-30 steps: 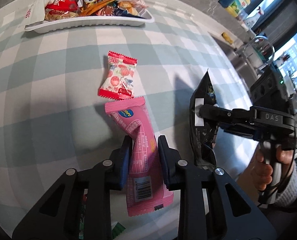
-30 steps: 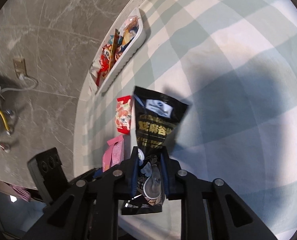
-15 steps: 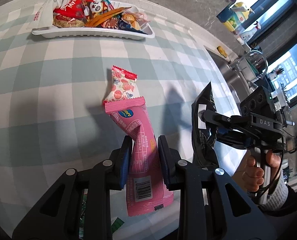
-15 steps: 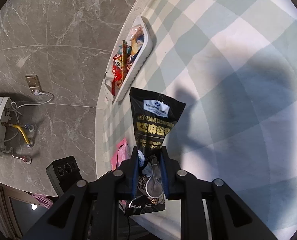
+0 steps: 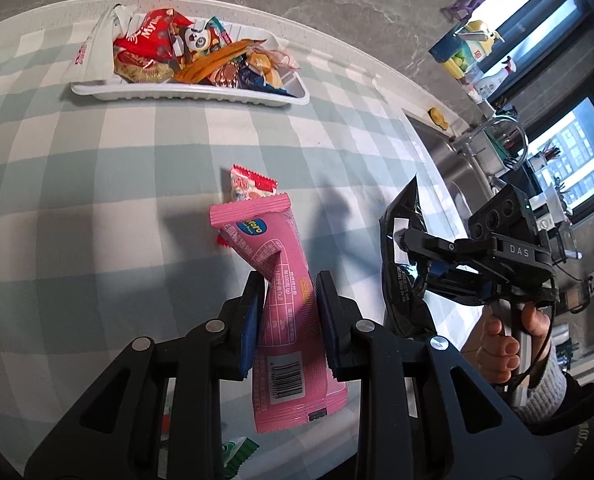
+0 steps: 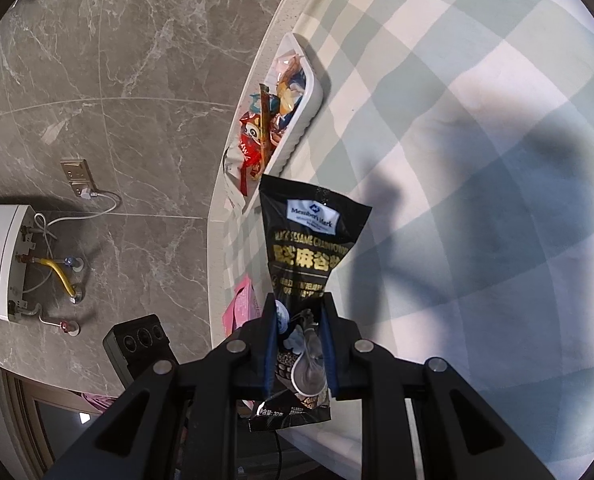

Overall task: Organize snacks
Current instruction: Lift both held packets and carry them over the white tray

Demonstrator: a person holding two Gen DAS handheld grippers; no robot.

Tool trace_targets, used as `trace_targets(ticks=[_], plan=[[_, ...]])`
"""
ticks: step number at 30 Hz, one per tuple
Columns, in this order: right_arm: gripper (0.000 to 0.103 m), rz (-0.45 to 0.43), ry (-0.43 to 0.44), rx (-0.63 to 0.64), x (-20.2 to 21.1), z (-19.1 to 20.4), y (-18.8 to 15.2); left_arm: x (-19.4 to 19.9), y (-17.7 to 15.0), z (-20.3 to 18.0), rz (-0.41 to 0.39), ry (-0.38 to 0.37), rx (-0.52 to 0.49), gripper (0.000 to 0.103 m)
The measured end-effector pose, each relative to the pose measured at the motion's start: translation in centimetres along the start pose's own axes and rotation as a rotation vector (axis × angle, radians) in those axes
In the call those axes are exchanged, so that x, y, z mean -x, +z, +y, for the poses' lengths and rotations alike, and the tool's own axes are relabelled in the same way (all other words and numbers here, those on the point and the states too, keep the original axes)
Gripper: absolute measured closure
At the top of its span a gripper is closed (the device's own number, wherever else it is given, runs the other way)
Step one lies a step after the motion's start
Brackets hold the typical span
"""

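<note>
My left gripper (image 5: 291,284) is shut on a pink snack bar (image 5: 281,280), held above the checked tablecloth. My right gripper (image 6: 299,304) is shut on a black sesame snack packet (image 6: 309,248), also held in the air; it shows in the left wrist view (image 5: 407,264) at the right. A red-and-white candy packet (image 5: 251,186) lies on the cloth, partly hidden behind the pink bar. A white tray (image 5: 185,94) with several snacks stands at the table's far edge; it also shows in the right wrist view (image 6: 301,128).
The table has a green-and-white checked cloth (image 5: 77,184). A green wrapper (image 5: 237,450) lies under my left gripper near the front edge. A sink and faucet (image 5: 493,136) are off the table's right side. A grey marble wall (image 6: 117,80) backs the table.
Both grippers have risen higher above the table with their packets still held. The tray and candy packet look farther away and have not moved.
</note>
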State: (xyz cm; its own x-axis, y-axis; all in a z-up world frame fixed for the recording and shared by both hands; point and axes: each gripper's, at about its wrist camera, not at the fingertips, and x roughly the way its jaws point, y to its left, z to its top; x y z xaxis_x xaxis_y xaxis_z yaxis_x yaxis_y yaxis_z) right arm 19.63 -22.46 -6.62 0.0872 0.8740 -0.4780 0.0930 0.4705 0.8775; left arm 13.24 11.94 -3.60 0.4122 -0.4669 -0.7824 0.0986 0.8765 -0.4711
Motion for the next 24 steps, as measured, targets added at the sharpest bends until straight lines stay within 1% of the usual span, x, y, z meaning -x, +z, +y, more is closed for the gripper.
trace_targets(ticks=[13,24], plan=[[0.082,0.001,0.026,-0.024,-0.7,1.0,1.7,1.2,2.6,1.2,-0.024,-0.019,0.018,0.078],[0.082,0.005,0.029,-0.025,-2.5,2.9,4.8,1.0,6.0,3.0,-0.037,-0.038,0.035,0.078]])
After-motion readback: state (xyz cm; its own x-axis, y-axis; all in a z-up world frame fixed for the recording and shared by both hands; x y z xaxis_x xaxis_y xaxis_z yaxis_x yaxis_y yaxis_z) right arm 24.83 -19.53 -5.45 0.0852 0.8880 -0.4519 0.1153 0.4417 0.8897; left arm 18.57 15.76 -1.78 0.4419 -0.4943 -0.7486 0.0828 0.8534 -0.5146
